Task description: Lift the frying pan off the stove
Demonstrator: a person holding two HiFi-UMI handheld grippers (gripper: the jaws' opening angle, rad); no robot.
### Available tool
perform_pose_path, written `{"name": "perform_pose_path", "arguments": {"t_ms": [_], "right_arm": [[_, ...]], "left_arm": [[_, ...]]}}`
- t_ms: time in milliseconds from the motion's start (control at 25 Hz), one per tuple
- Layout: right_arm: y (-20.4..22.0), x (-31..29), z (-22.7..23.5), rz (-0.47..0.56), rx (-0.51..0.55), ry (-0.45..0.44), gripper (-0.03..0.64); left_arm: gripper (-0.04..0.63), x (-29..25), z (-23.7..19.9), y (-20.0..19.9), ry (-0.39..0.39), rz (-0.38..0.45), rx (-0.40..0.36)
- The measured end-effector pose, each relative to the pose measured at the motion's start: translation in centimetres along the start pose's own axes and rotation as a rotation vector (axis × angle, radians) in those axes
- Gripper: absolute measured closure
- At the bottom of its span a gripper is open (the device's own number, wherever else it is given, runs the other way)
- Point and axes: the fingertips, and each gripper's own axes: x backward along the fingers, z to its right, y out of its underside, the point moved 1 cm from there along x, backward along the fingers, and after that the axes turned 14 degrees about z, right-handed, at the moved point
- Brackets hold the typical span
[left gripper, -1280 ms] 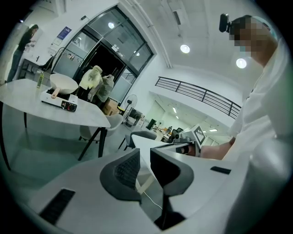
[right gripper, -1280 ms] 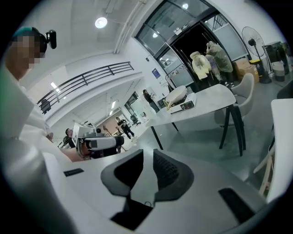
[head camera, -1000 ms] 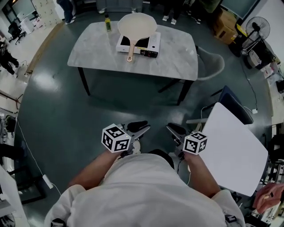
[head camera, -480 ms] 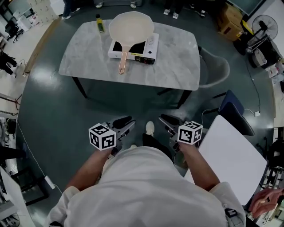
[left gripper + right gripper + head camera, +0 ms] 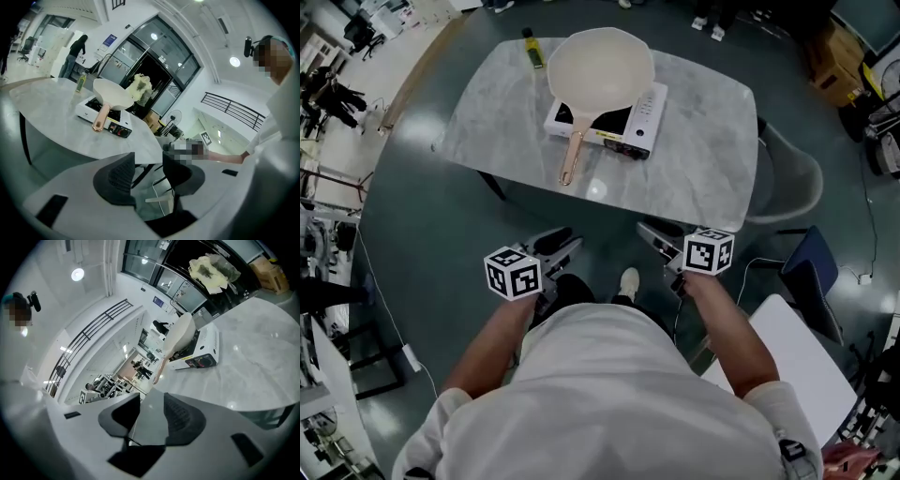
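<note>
Jaws opening, empty, on your left gripper (image 5: 560, 245) and right gripper (image 5: 655, 235), both held waist-level, well short of cream round frying pan (image 5: 600, 64).

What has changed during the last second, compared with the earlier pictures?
The person has walked closer to the table, carrying both tools toward it. The jaws of the left tool and right tool are opening, with nothing between them. Nothing was grasped. The frying pan stays on the stove, the bottle near it.
</note>
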Motion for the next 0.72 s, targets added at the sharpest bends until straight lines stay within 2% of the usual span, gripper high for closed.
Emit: {"name": "perform_pose_path", "arguments": {"t_ms": [200, 320, 720], "right_arm": [[-2.2, -6.3, 2.1, -0.017, -0.099, -0.018, 0.437], [-4.2, -11.1, 3.1, -0.004, -0.144, -0.017, 0.418], [-8.5, -23.9, 7.3, 0.026, -0.301, 0.057, 0.334]], "left_arm": [[0.388, -1.4, -4.5, -1.7, -0.055, 0.023, 0.064], [0.369, -2.6, -7.8, -2.9, -0.056, 0.028, 0.116], [0.336, -7.8, -14.0, -4.9, 0.089, -0.074, 0.230]]}}
